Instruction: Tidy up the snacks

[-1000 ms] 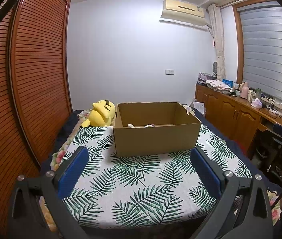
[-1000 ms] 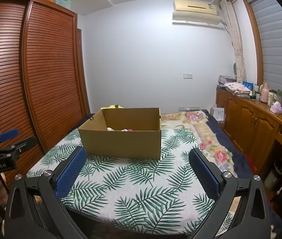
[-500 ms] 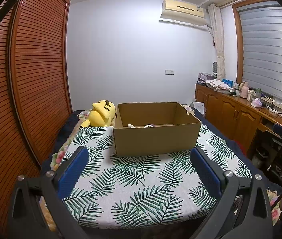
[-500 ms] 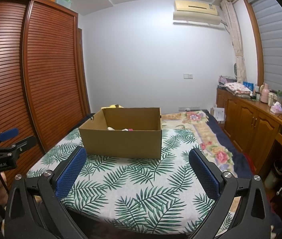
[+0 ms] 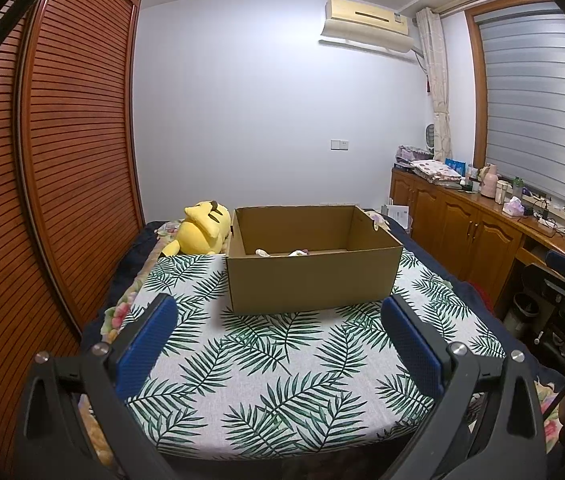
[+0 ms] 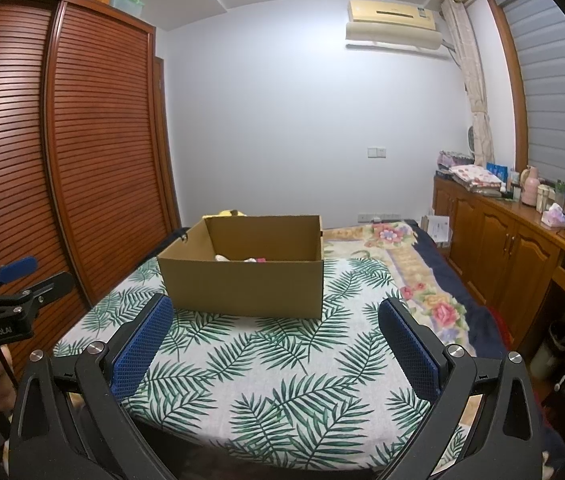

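Note:
An open brown cardboard box [image 5: 310,276] [image 6: 242,280] stands on the leaf-patterned cloth of the bed. Small pale and pink snack packets [image 5: 298,253] [image 6: 248,259] peek over its near wall, mostly hidden inside. My left gripper [image 5: 278,336] hovers open near the bed's front edge, well short of the box, nothing between its blue pads. My right gripper [image 6: 274,336] is likewise open and empty, facing the box from the front right. The left gripper [image 6: 14,284] also shows at the left edge of the right wrist view, held by a hand.
A yellow plush toy [image 5: 202,232] lies left of the box at the back. A slatted wooden wardrobe [image 5: 42,200] lines the left side. Wooden cabinets [image 5: 478,236] with bottles and folded cloths run along the right wall. A floral blanket [image 6: 406,264] covers the bed's right part.

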The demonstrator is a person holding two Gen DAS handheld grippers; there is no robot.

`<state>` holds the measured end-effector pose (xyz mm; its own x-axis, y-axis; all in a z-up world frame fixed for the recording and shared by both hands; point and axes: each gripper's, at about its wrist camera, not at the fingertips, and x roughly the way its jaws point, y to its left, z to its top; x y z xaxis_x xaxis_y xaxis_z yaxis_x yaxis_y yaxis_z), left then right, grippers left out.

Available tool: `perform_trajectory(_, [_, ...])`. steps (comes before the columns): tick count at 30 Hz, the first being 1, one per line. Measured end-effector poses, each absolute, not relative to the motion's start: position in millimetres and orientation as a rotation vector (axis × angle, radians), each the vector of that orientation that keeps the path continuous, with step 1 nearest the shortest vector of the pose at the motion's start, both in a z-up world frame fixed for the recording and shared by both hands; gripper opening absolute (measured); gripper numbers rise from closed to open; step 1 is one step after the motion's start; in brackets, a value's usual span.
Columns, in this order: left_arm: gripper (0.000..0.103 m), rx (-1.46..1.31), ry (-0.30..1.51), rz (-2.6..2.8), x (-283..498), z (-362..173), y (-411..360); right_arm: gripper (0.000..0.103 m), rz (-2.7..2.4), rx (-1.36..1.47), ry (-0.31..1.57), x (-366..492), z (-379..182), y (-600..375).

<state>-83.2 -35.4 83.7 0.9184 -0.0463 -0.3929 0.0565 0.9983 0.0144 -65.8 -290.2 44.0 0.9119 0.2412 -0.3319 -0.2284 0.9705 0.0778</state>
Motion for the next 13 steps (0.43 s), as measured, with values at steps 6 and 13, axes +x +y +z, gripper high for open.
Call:
perform_trajectory(6, [0.102, 0.022, 0.4, -0.053, -85.2, 84.7, -36.5, 0.103, 0.244, 0.039, 0.347, -65.4, 44.1, -290.7])
perform_trajectory(13, [0.102, 0.026, 0.402, -0.051, -84.8, 86.1, -37.8, 0.103, 0.244, 0.039, 0.346, -65.3, 44.2, -290.8])
